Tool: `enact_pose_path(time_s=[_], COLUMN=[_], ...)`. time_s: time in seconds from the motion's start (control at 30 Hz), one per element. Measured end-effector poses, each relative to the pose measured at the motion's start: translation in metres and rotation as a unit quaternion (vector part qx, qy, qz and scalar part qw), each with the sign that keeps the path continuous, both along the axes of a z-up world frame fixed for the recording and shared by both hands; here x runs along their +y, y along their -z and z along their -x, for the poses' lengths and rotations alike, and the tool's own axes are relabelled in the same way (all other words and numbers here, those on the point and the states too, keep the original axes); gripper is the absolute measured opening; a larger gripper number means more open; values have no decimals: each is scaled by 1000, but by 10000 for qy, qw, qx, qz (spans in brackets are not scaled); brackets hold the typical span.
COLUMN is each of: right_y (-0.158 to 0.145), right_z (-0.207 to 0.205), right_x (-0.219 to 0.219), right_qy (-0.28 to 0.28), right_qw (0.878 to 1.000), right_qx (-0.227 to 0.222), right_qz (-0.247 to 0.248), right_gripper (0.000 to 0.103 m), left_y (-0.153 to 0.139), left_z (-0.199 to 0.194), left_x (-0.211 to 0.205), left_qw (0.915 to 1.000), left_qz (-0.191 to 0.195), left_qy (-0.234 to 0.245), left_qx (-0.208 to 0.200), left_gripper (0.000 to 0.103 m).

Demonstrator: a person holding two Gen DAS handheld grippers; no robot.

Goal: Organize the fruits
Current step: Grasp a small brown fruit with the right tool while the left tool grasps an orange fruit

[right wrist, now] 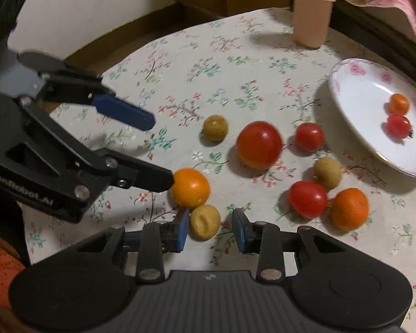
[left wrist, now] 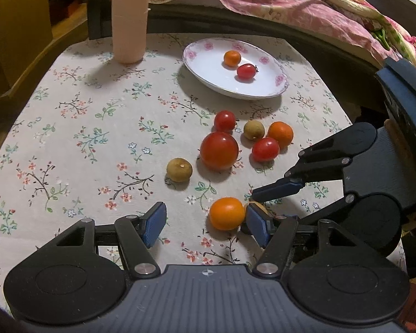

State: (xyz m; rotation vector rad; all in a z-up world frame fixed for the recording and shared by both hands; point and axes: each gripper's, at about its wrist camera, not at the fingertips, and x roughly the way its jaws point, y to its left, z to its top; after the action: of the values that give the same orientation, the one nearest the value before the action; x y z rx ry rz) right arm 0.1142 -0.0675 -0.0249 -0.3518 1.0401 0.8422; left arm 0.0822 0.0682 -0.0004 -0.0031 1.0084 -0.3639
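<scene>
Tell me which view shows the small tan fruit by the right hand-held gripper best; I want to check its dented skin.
The right wrist view: the tan fruit lies unobstructed between the open fingers of the right hand-held gripper, dent facing the camera. In the left wrist view only a sliver peeks out behind the left hand-held gripper's blue pad, beside the orange fruit.

- Your left gripper (left wrist: 205, 223) sits low over the table, its blue-padded fingers (left wrist: 154, 223) spread wide apart, nothing between them.
- Your right gripper (right wrist: 210, 229) comes in from the right, fingers (right wrist: 182, 229) parted, and crosses just ahead of the left one's right finger.
</scene>
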Motion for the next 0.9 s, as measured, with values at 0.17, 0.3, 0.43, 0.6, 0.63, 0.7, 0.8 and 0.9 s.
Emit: enact_pose_path(time_s=[0.17, 0.3, 0.43, 0.6, 0.63, 0.7, 0.8, 0.9], right_y=[-1, -5, -8, -5, -5, -4, -3, -2], right_z=[-1, -6, -9, -10, -9, -10, -11, -12], right_x=[-8, -26, -39, -46, -47, -48, -48, -47], right_qy=[157, 457, 697, 752, 764, 787, 824, 815], right_qw=[9997, 9988, 9975, 9971, 9970, 9968, 9965, 9965], right_qx=[180, 155, 120, 111, 105, 111, 118, 120], right_qz=[-14, 39, -26, 24, 32, 58, 80, 103], right_gripper=[30, 30, 30, 30, 30, 30, 30, 30], left_y=[2, 5, 16, 27, 29, 33, 33, 33], left_z=[0, 2, -1, -4, -5, -5, -4, -6], left_x=[-5, -20, -34, -43, -45, -46, -47, -46], left_qw=[9999, 9995, 9989, 9978, 9974, 9970, 9966, 9971], left_qz=[21, -64, -230, -514, -604, -666, -739, -702], left_qy=[102, 322, 407, 401, 396, 386, 367, 303], left_qx=[46, -29, 49, 82, 71, 95, 34, 43], left_gripper=[70, 61, 52, 51, 50, 48, 45, 42])
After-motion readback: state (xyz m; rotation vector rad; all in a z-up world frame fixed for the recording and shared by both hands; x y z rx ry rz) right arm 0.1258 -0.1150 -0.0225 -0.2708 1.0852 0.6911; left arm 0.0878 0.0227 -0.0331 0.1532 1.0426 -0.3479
